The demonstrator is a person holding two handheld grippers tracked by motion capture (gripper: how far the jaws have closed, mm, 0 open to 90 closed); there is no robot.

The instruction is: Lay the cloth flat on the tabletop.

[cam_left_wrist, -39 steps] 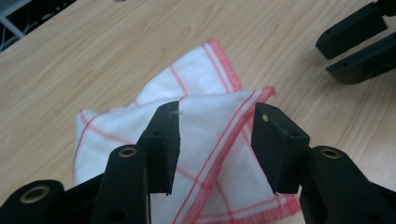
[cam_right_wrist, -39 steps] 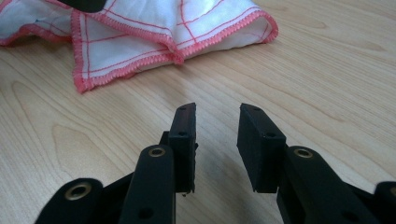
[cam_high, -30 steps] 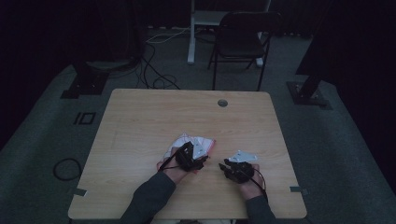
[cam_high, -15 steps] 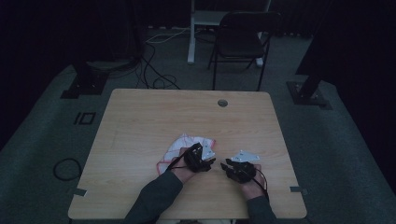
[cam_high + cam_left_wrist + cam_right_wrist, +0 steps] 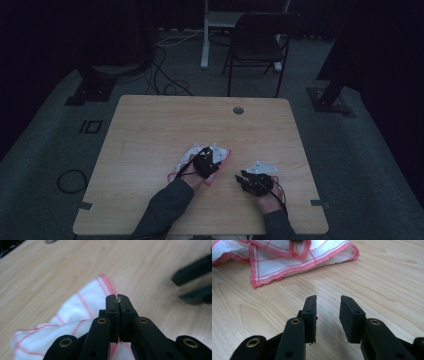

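Since a second ago the right gripper [image 5: 328, 305] has drawn back off the cloth [image 5: 287, 260], jaws apart and empty, while the left gripper [image 5: 117, 298], jaws together above it, suggests folding is done

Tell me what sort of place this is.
Probably a dim recording studio or lab: a lone wooden table on grey carpet, black stand bases flanking it, loose cables and a folding chair behind.

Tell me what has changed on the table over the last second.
The right gripper slid toward the left gripper and the white, red-striped cloth, and now sits open beside it on the bare table. The left gripper shifted slightly right over the cloth, jaws pressed together; whether they pinch fabric is unclear. The cloth itself barely moved.
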